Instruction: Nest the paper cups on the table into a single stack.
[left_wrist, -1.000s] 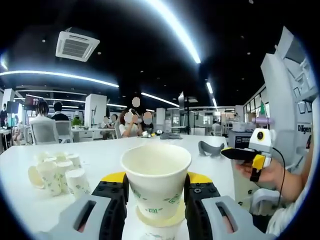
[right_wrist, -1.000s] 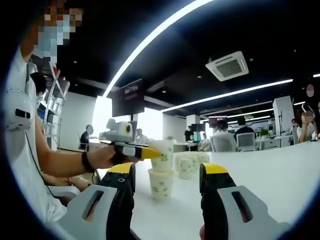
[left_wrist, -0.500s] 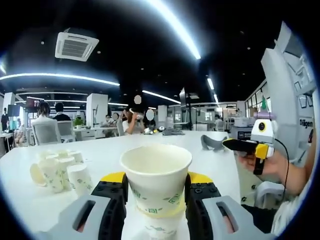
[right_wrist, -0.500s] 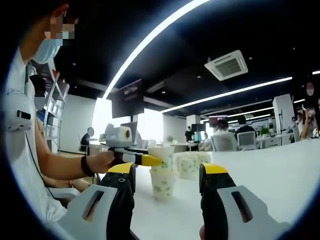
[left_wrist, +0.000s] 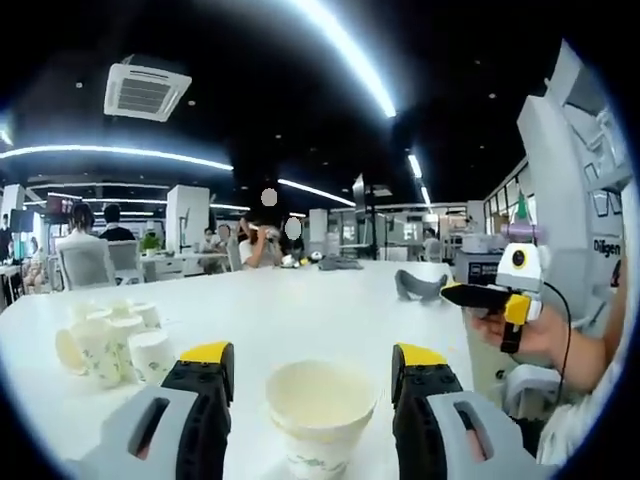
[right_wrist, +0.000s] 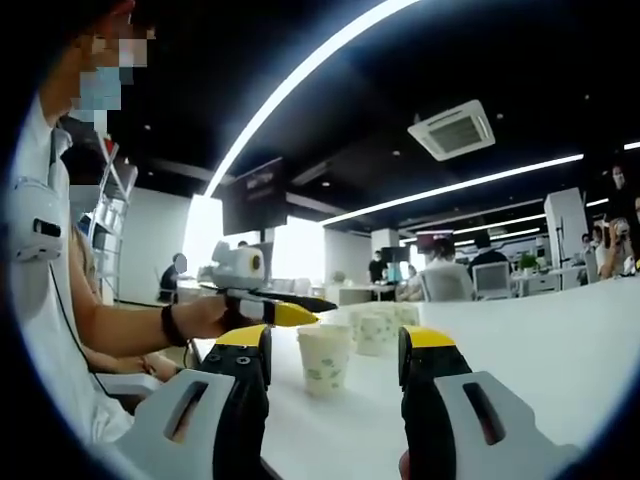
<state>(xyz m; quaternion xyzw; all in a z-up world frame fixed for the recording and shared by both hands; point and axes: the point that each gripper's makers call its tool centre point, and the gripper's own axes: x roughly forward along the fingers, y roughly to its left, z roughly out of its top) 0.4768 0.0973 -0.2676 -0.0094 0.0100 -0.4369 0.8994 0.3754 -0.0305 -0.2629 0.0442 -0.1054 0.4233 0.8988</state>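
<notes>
A nested stack of white paper cups (left_wrist: 320, 415) with green print stands on the white table (left_wrist: 300, 310), low between the jaws of my left gripper (left_wrist: 312, 358), which is open and clear of it. The right gripper view has the same stack (right_wrist: 325, 358) just beyond my right gripper (right_wrist: 335, 338), open and holding nothing. The left gripper (right_wrist: 285, 308) hangs just above the stack's rim there. A cluster of several loose cups (left_wrist: 110, 340) stands at the table's left, one lying on its side. That cluster (right_wrist: 378, 325) sits behind the stack in the right gripper view.
A person's hand holds the right gripper (left_wrist: 478, 296) at the right, off the table's edge. A grey object (left_wrist: 420, 285) lies on the table's far right. A person's arm (right_wrist: 120, 325) reaches in from the left. Office desks and seated people fill the background.
My left gripper has opened and let go of the cup it held. That cup has dropped into the one below it and sits nested. The right gripper has stayed put.
</notes>
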